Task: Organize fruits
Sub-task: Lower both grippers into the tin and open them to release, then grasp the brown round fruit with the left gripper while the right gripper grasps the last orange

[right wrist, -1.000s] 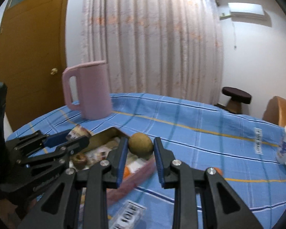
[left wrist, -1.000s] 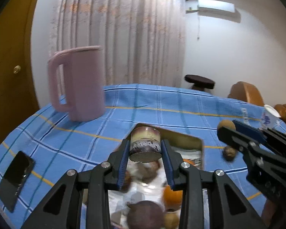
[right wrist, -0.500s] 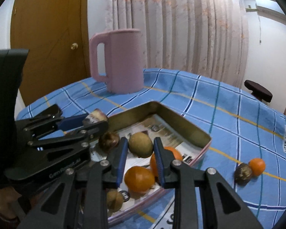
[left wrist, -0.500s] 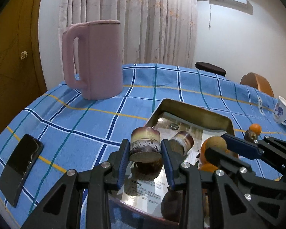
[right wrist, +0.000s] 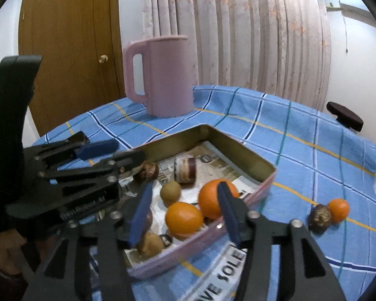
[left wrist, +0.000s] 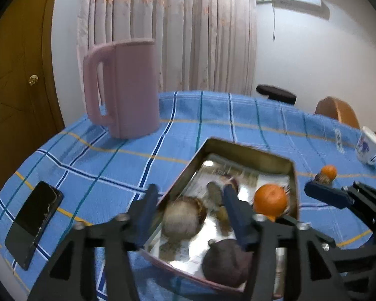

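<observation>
While both tools gape w/ nothing held, round fruits fill metal tin.

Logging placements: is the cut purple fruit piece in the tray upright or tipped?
Tipped: the cut purple fruit piece lies on its side on the tray lining.

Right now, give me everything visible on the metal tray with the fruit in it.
The metal tray is a shallow rectangular tin with dull gold inner walls and a pinkish outer rim, flat on the blue plaid tablecloth, one corner pointing at the pink pitcher. Printed paper lines its floor. Inside lie two oranges, a kiwi, a small jar on its side and some brown fruits. Both grippers hover open above its near end; neither clearly touches it.
</observation>
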